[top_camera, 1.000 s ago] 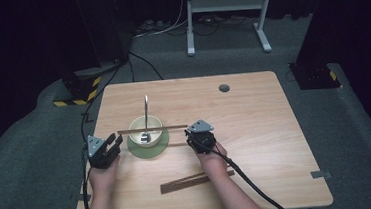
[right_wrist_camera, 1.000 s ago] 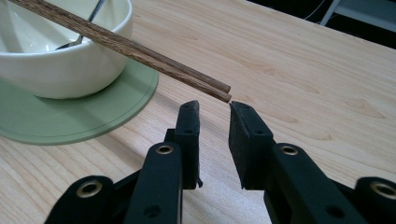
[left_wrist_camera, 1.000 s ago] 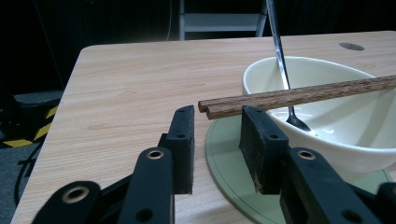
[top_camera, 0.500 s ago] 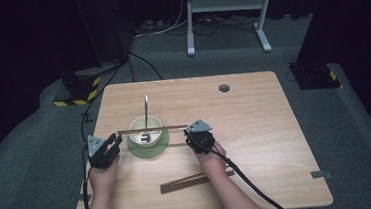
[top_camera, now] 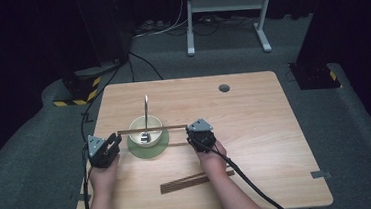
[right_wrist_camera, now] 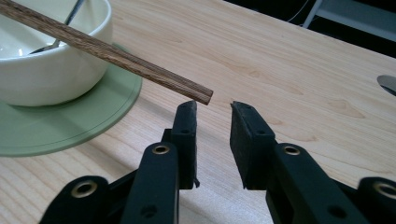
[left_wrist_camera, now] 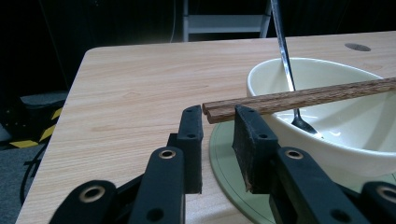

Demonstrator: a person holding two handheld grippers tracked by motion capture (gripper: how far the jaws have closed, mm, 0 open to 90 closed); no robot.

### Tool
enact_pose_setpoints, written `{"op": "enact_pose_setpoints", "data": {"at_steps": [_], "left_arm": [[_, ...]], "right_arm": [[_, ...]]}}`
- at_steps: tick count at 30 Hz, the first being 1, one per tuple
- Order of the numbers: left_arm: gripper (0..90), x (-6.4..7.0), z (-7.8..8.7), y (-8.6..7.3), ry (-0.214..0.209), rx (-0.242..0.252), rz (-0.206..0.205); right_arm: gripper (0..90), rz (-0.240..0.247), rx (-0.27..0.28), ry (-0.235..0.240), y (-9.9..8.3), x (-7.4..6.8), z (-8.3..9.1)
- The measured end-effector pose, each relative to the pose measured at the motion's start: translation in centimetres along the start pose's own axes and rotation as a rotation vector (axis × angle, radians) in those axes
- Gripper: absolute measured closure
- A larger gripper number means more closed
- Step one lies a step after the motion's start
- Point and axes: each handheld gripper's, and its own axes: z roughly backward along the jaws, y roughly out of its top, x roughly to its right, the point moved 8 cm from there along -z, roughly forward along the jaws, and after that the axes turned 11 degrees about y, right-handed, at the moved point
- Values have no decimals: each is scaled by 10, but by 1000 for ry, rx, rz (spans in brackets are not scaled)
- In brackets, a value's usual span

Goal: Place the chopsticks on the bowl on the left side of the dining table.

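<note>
Two chopsticks point(top_camera: 151, 129) lie crosswise over the bowl point(top_camera: 146, 131) between both gaping claws point(left_wrist_camera: 218, 116) point(right_wrist_camera: 213, 106).

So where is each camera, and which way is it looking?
High view: above the person's side, looking forward and down at the table; forearms and both hand-held grippers show.
Left gripper view: rides the left hand-held gripper, its open black jaws facing the bowl.
Right gripper view: rides the right hand-held gripper, open jaws near the chopsticks.
Shared: bowl, chopsticks.
</note>
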Motion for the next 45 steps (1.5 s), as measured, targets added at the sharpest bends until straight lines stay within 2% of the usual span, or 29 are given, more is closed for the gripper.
{"op": "enact_pose_setpoints", "data": {"at_steps": [4,5,7,10,12,13,16,17,18,22,27,28,39,45], "left_arm": [[722,2,-1,-1,-6,-2,11],[722,0,-1,-1,0,-1,-9],[722,0,-1,-1,2,-2,-12],[722,1,-2,-1,-3,-2,4],[722,0,-3,-1,2,0,-7],[722,1,-4,-1,1,2,6],[723,-1,-5,-1,2,5,-7],[724,-1,-5,-1,0,4,3],[724,-1,-6,-1,3,4,-8],[724,0,-5,-1,-1,3,5],[724,-1,-6,-1,2,5,-7],[724,-1,-6,-1,2,4,3],[724,0,-7,-2,2,3,2],[689,0,-6,-1,-4,8,-10]], "right_arm": [[699,-1,2,-8,0,2,-1],[698,-19,0,-4,0,1,-1],[697,-5,1,-7,0,2,-1],[695,-9,1,-5,0,2,-1],[693,-6,3,-5,0,2,-1],[693,-17,2,-3,-1,1,-1],[690,-13,1,-5,-1,0,-1],[689,-2,-1,-3,-1,0,-1],[688,-12,-2,-2,-1,-1,-1],[689,-10,0,0,-1,-1,-1],[689,-5,2,-7,0,2,-1],[689,-5,2,-6,0,2,-1],[690,-9,3,-10,0,4,-3],[687,-7,2,-12,0,5,-3]]}}
